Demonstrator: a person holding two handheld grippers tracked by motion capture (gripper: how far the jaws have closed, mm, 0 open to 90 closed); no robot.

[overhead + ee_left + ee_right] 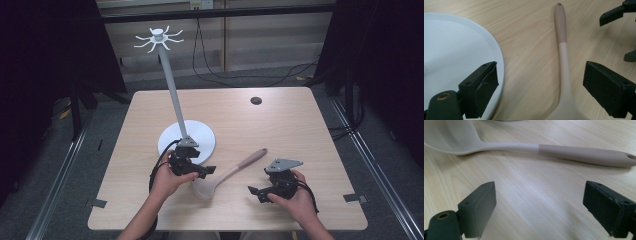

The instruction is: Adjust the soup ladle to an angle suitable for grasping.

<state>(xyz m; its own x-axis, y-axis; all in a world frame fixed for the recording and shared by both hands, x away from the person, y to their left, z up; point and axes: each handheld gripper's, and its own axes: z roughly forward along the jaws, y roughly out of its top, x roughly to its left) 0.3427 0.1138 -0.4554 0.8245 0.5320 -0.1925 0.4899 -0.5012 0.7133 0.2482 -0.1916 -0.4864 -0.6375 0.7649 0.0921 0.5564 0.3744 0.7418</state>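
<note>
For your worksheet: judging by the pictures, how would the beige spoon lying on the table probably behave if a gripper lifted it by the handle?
The spoon looks moulded and matte, so probably light and grippy. Its wide bowl would likely dip. The slim handle might flex slightly.

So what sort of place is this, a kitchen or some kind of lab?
Probably a recording lab, not a kitchen: a bare wooden table ringed by black curtains, cables trailing along the floor, and one ladle laid beside a white hook stand.
</note>
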